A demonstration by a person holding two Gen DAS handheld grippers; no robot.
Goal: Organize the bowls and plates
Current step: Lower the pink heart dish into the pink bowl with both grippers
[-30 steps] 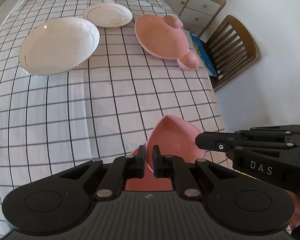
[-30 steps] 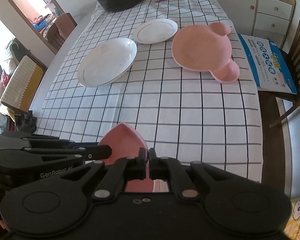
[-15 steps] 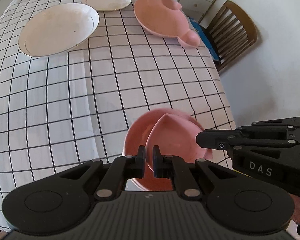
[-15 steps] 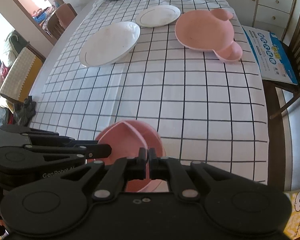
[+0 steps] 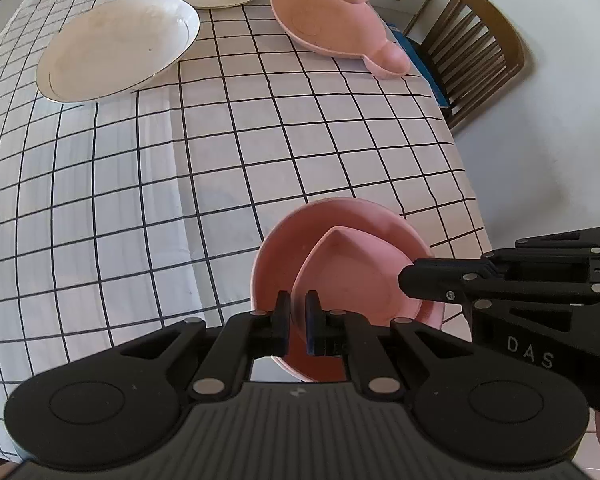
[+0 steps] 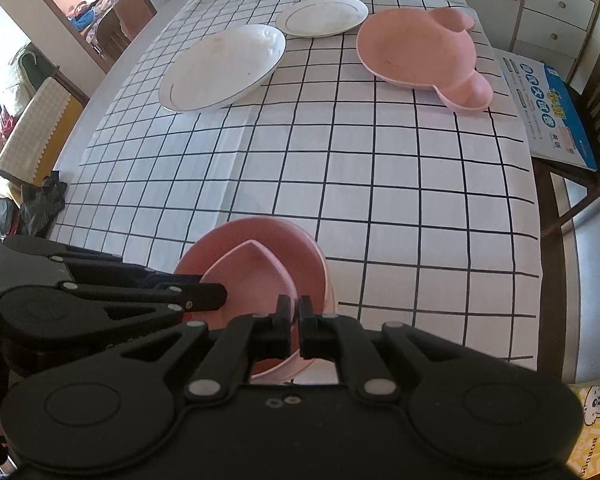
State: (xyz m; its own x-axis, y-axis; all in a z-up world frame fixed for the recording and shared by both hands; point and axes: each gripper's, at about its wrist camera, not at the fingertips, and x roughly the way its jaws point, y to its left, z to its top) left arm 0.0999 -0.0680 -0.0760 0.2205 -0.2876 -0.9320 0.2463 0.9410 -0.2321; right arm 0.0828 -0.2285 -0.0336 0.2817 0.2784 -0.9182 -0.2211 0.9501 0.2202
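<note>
Between both pairs of fingers, clamped on opposite rims, the heart dish (image 5: pixel 352 276) needed level lowering into the round bowl (image 5: pixel 284 248)

Matt pink heart-shaped dish (image 5: pixel 352 276), smooth and plastic-looking, lay within a round pink bowl (image 5: pixel 320 224) of the same dull finish. Both the left gripper (image 5: pixel 298 316) and the right gripper (image 6: pixel 296 320) were of matt black plastic with bright metal pivot pins. Beyond the fingers lay a checked cloth (image 5: pixel 140 184), creased; farther off, glossy white plates (image 5: pixel 116 44) with thin dark rims, a matt pink eared plate (image 6: pixel 416 48), and a varnished wooden chair (image 5: pixel 476 52).
</note>
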